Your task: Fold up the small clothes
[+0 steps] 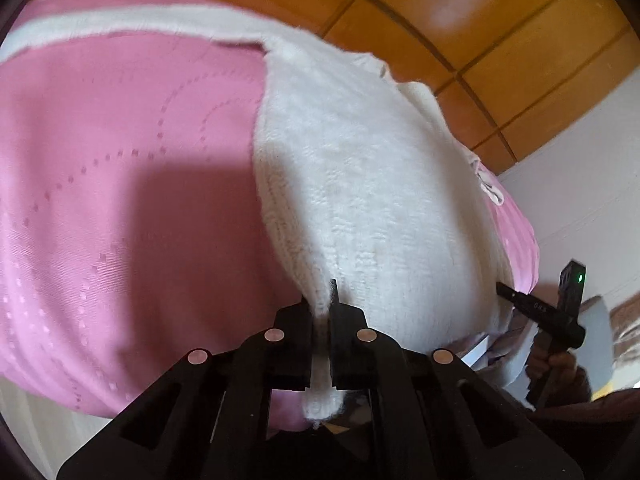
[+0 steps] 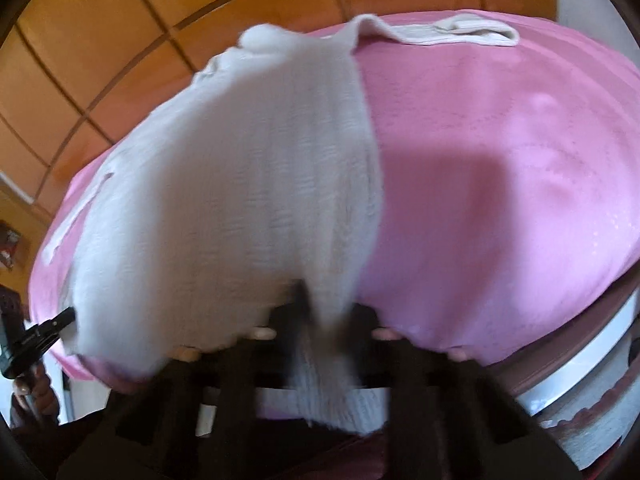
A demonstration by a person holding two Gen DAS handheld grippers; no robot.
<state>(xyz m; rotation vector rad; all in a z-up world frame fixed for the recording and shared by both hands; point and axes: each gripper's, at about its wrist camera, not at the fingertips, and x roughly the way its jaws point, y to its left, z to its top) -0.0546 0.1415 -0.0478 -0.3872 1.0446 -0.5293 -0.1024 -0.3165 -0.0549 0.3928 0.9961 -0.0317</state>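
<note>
Both grippers — left (image 1: 322, 312), right (image 2: 320, 320) — clamp near corners of a white knit (image 1: 372, 184) at frame bottom, over pink cloth (image 1: 120, 160). Likely mid-fold — next, carry the edge across evenly

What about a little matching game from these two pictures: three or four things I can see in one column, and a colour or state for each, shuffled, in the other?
Things:
1. white knitted garment
2. cloth cover
3. floor tiles
4. left gripper

Colour or state:
A. orange-brown
B. pink, with dotted curves
C. shut on fabric
D. white, gripped at its near edge by both sets of jaws

Pairs: 1-D, 2-B, 3-A, 4-C
</note>
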